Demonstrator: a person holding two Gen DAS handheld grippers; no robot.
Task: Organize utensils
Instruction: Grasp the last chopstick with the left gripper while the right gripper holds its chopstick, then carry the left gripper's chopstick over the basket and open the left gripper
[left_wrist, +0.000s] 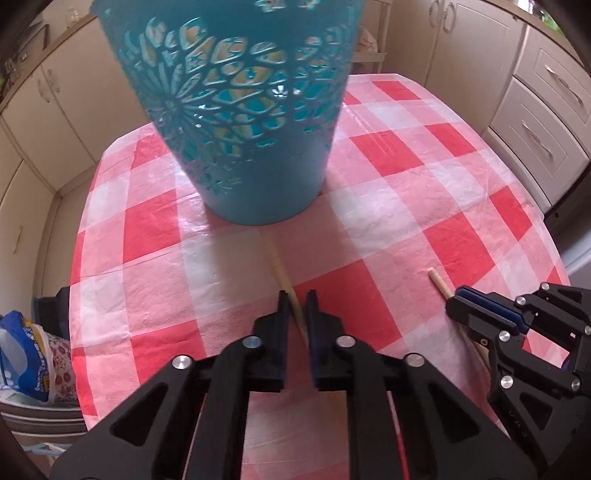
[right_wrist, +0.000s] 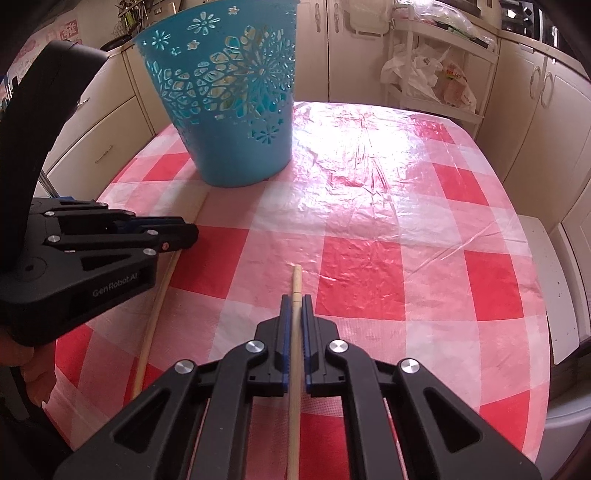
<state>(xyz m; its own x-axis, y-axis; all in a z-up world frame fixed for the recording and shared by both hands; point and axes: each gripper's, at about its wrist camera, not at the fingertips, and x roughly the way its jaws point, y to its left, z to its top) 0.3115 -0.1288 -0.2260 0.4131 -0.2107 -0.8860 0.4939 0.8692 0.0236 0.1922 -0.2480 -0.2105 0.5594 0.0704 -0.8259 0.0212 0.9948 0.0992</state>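
Note:
A teal cut-out plastic basket (left_wrist: 251, 147) (right_wrist: 236, 122) stands upright at the far side of the red-and-white checked tablecloth (left_wrist: 406, 206) (right_wrist: 406, 206). Two wooden chopsticks lie low over the cloth. My left gripper (left_wrist: 297, 295) (right_wrist: 194, 232) is shut on the left chopstick (left_wrist: 275, 258) (right_wrist: 159, 295), whose far end reaches toward the basket's base. To its right, my right gripper (right_wrist: 296, 297) (left_wrist: 456, 299) is shut on the right chopstick (right_wrist: 296, 280) (left_wrist: 437, 282), whose tip sticks out a little past the fingertips. The two grippers sit side by side, both tilted down at the table.
Cream cabinets (left_wrist: 546, 122) surround the table. A white rack with plastic bags (right_wrist: 436, 74) stands behind the far right corner. A blue bag (left_wrist: 26, 354) sits low at the left. A white board (right_wrist: 554, 295) lies along the table's right edge.

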